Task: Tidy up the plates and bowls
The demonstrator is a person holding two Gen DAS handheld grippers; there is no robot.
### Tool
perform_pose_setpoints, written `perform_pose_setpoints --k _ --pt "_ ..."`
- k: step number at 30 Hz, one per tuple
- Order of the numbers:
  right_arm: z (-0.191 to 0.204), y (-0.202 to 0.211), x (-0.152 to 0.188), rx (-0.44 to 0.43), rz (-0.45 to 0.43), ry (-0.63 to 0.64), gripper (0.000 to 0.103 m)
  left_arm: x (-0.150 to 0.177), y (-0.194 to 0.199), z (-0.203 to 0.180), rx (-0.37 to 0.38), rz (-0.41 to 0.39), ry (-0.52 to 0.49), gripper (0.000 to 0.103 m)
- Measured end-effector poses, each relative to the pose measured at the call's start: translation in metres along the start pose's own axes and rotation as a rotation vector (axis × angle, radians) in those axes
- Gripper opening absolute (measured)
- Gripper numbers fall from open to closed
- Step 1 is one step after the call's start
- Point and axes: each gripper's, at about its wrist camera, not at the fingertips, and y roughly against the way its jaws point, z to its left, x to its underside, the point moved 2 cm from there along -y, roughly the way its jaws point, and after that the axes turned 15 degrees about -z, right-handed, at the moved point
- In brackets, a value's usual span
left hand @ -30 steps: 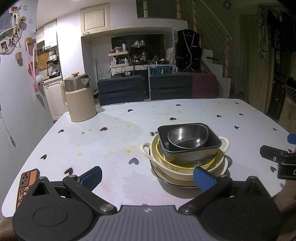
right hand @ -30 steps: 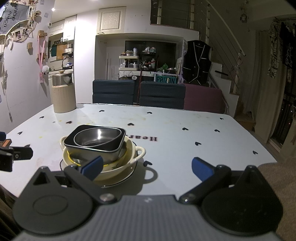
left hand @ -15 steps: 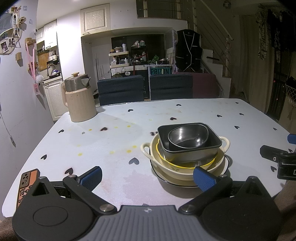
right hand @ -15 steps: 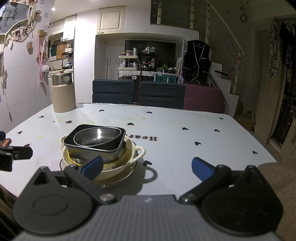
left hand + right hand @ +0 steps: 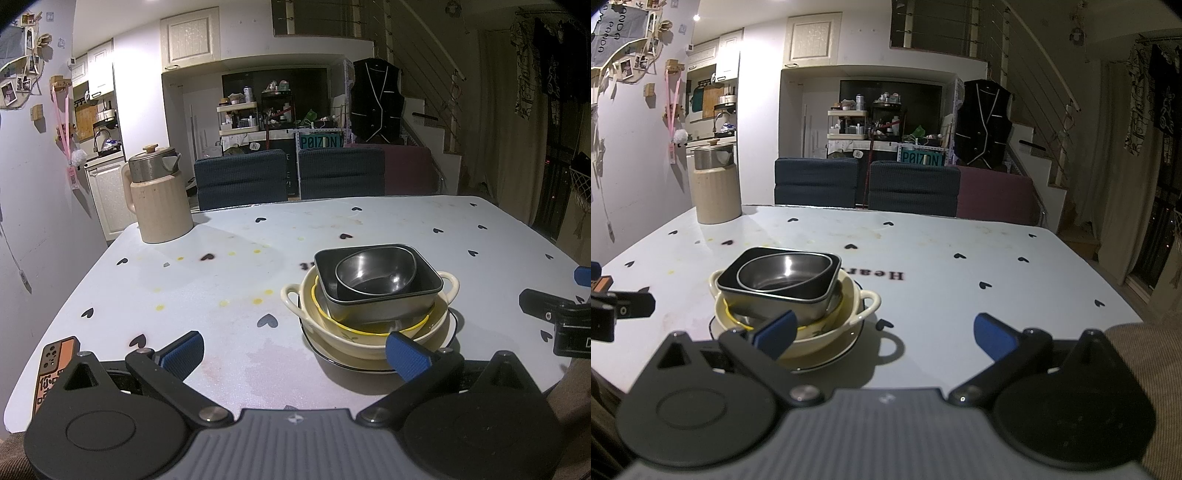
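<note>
Both the left gripper [image 5: 293, 349] and the right gripper [image 5: 884, 332] hang with blue-padded fingers spread wide, holding nothing. The nested stack sits at two o'clock in the left view: a round steel bowl [image 5: 376, 267] in a dark rectangular metal pan [image 5: 380, 295], inside a cream two-handled ceramic bowl [image 5: 369, 332] on a black-rimmed white plate [image 5: 347, 363]. The pan rides tilted, so a careless lift could likely tip it; the stack lies close to the near edge of the heart-print table [image 5: 221, 273], with open room toward twelve o'clock.

My left camera looks low across the table [image 5: 229, 266] from its near edge, the stacked dishes [image 5: 373, 295] close at lower right. My right camera faces likewise, the same stack [image 5: 786, 291] lower left.
</note>
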Motion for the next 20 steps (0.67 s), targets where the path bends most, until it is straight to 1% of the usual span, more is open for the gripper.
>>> perform_pose_setpoints --k 20 --pt "-0.0007 0.0003 -0.0003 -0.001 0.0 0.0 0.103 -0.0015 0.0001 0.0034 -0.011 -0.007 -0.006 0.103"
